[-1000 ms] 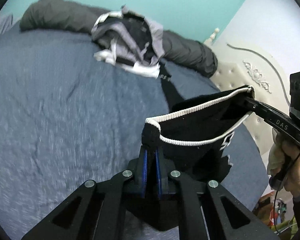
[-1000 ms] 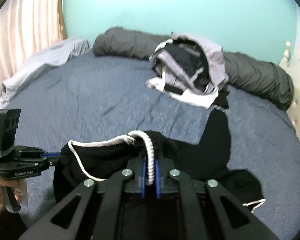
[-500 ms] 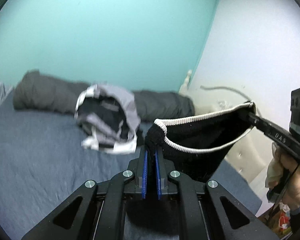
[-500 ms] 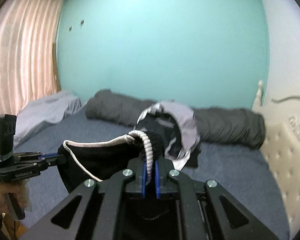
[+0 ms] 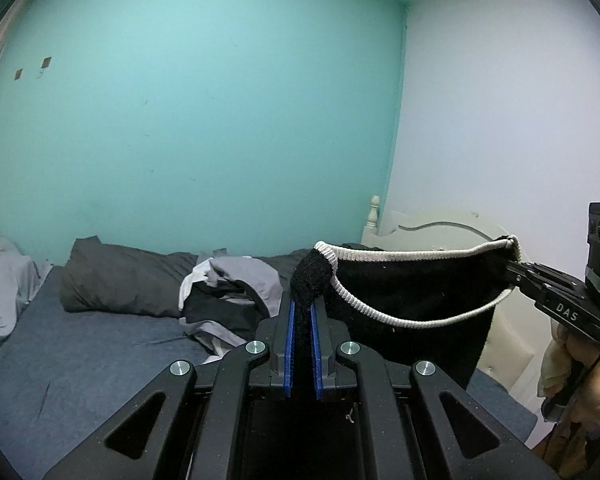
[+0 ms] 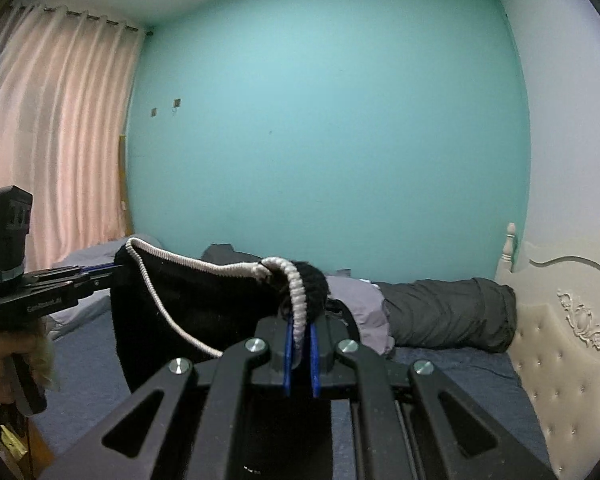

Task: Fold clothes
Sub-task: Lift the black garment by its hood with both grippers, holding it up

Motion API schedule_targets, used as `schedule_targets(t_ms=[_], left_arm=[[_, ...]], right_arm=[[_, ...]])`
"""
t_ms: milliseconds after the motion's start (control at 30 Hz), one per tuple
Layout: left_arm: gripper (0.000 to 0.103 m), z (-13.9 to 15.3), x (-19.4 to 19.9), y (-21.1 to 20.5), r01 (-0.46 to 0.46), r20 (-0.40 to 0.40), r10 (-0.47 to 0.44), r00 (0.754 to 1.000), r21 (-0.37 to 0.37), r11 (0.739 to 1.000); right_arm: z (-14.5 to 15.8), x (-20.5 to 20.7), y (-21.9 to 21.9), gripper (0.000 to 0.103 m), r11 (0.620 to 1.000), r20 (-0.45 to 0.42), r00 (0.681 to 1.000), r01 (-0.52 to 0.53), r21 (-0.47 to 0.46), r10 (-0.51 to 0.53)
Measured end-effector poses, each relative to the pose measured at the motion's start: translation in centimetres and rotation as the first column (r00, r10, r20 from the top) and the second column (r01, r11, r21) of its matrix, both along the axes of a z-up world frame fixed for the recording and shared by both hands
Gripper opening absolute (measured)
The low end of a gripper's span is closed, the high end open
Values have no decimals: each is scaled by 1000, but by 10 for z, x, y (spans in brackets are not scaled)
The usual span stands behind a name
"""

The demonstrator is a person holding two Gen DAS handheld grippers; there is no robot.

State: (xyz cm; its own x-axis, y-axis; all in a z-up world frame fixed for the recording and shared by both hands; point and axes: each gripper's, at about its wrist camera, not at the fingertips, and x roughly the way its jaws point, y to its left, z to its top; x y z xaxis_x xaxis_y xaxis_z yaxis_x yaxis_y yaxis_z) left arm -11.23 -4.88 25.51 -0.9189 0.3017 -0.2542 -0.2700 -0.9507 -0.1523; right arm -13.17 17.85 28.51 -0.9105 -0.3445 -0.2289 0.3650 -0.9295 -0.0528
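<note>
A black knit garment (image 5: 412, 312) with white ribbed edging hangs in the air above the bed, stretched between both grippers. My left gripper (image 5: 302, 308) is shut on one corner of it, black knit bunched between the blue pads. My right gripper (image 6: 298, 326) is shut on the opposite corner, the white edging (image 6: 296, 300) running down between its pads. In the left wrist view the right gripper (image 5: 514, 266) comes in from the right. In the right wrist view the left gripper (image 6: 116, 270) enters from the left. The garment's lower part (image 6: 204, 320) hangs behind my fingers.
A heap of grey and black clothes (image 5: 228, 300) lies on the blue bed (image 5: 100, 360) in front of a long dark grey bolster (image 6: 444, 316). A cream tufted headboard (image 6: 560, 344) stands at the right, pink curtains (image 6: 52, 140) at the left, a teal wall behind.
Both grippers have risen high above the bed with the black garment stretched between them; the views now face the wall instead of looking down at the mattress. Both grips stayed shut.
</note>
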Motion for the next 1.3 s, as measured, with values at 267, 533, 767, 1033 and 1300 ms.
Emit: schedule_targets(t_ms=[267,533,767,1033,1300], left_arm=[[7,-15,29,-16,-9,26,9,1000,27,1000],[7,-25,50,-12,3,31,-4,999,31,1000],[7,-15,66,-5,16,1,-16,1000,21,1000],[7,3,82,3,12,-38,-12,999,-1,1000],[7,-16,72,15,28,3,-28,1000,-53,998]], right_arm=[[-8,34,-23,6,999,5,999,-35,3,35],[-19,57,-28,6,999,24,999,-33,6,33],[-17,71,-25,6,1000,16,1000,-19,5,19],[-10,81,-25,6,1000,-5,1000,-17,-4,17],[-14,93,-22,6,1000,10,1000,-2,21,1]])
